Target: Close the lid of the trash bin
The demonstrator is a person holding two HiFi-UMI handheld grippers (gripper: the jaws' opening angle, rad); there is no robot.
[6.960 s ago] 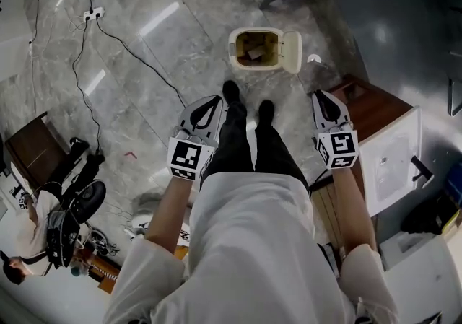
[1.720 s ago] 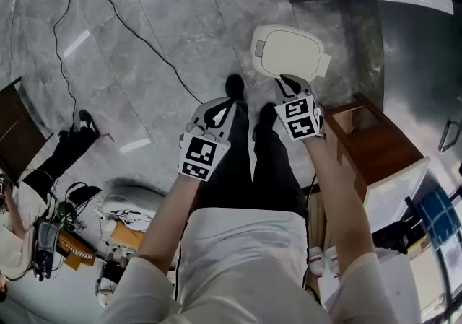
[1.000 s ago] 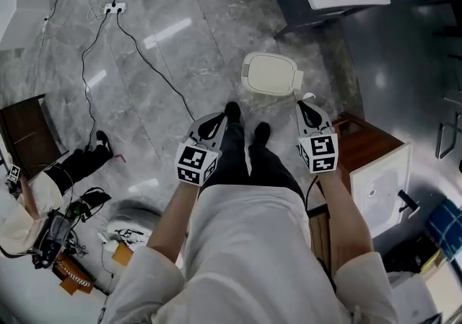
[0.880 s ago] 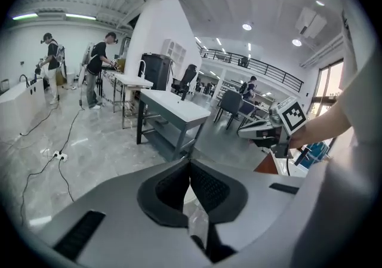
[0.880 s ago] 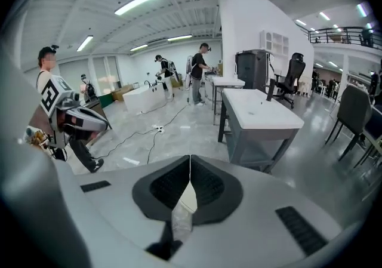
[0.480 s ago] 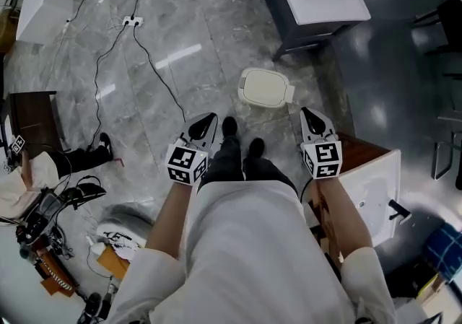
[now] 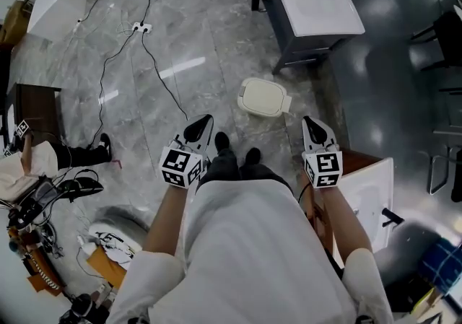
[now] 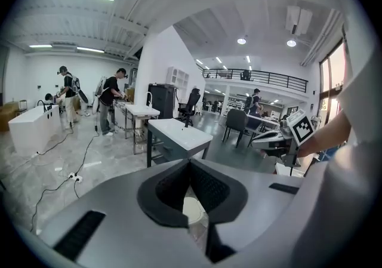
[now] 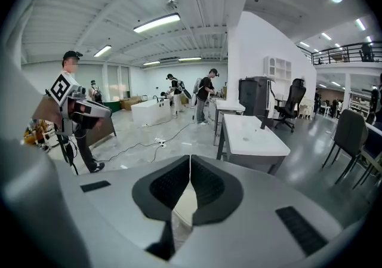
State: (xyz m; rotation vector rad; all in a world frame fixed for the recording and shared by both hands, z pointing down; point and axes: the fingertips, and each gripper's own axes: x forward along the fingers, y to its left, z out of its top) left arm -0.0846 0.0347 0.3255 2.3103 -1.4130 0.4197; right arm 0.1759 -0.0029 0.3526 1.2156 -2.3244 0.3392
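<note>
**A:** Where's the bin (image 7: pixel 283 104) now?

**B:** On the floor (image 7: pixel 216 41), at twelve o'clock from the shoes (image 7: pixel 221 143). Its lid (image 7: pixel 261 94) lies flat on top, so the job looks done.

**A:** And the grippers?

**B:** Both are well apart from it. The left gripper (image 7: pixel 204 120) is at the bin's eight o'clock and the right gripper (image 7: pixel 310 122) at its four o'clock. The fingers of each are pressed together with nothing between them.

**A:** So what could go wrong from here?

**B:** First, the lid. From above I can't tell whether it has seated all round. If one edge sits proud, it could lift open again.

**A:** Anything else?

**B:** The shoes are near the bin. A careless step toward twelve o'clock could kick it and jar the lid loose. A cable (image 7: pixel 166 83) also runs across the floor toward the shoes from eleven o'clock. A step that way could snag it and cause a trip.

**A:** And on the right?

**B:** A cabinet (image 7: pixel 355 159) stands just beside the right gripper, at its five o'clock. An outward swing of that arm would likely knock it.
</note>
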